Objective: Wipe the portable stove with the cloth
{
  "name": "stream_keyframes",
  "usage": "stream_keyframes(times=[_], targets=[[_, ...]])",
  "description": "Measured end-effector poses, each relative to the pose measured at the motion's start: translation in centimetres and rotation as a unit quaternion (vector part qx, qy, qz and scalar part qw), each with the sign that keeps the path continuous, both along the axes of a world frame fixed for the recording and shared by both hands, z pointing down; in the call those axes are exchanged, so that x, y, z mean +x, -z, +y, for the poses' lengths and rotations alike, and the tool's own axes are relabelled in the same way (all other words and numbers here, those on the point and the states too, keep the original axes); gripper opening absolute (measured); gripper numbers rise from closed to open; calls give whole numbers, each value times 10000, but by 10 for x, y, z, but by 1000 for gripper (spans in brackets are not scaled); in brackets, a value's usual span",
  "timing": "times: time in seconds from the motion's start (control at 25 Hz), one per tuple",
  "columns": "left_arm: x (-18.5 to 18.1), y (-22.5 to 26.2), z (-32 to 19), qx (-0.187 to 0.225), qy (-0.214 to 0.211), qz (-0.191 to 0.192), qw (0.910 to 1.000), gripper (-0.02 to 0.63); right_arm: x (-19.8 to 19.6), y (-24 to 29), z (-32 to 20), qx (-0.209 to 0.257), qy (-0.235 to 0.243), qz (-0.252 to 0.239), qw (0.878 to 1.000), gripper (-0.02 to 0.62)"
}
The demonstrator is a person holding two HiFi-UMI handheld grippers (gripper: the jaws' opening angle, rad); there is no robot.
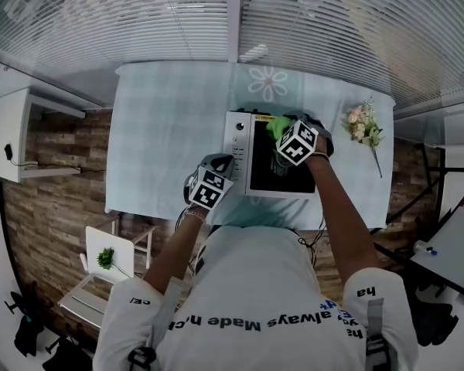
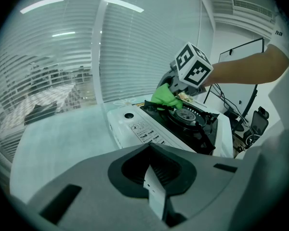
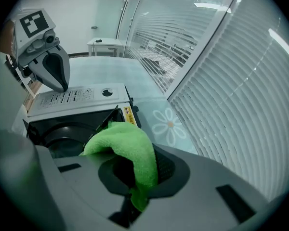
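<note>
The portable stove (image 1: 271, 161), white with a black burner top, sits on the table in front of me. My right gripper (image 1: 284, 132) is over the stove's far edge, shut on a bright green cloth (image 1: 276, 126). In the right gripper view the cloth (image 3: 127, 146) bulges out of the gripper (image 3: 135, 179) above the black top (image 3: 72, 129). My left gripper (image 1: 225, 161) is shut, its tips at the stove's white control panel (image 3: 70, 96). The left gripper view shows the stove (image 2: 144, 125), the cloth (image 2: 164, 96) and the right gripper (image 2: 177, 86) ahead.
The table (image 1: 170, 130) has a pale checked cover with a daisy print (image 1: 267, 82). A bunch of flowers (image 1: 363, 127) lies right of the stove. Slatted blinds behind glass stand past the far edge. A white side table (image 1: 8, 134) and a stool with a plant (image 1: 105, 257) are at left.
</note>
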State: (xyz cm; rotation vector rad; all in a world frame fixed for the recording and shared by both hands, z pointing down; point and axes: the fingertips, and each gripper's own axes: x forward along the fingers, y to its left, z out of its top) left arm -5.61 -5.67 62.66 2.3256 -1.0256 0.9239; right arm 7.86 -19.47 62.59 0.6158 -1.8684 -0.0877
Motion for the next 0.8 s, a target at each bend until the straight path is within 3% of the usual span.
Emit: stream_keyframes(times=[0.24,0.44,0.6,0.8], targets=[[1,0,1,-8,-58,26,10000,11,-31,1,2,127,174,-24,9998,26],[1,0,0,30,-149,35,9999,12,-32,4,1,234,226,-19,9995,26],[2,0,1,38,-228,20,9997,12,-31,34,3,626,95,-165,9979,26],[-1,1,0,49,-258,58,9996,11,-62,82,20,1106,327,-557,9918,26]])
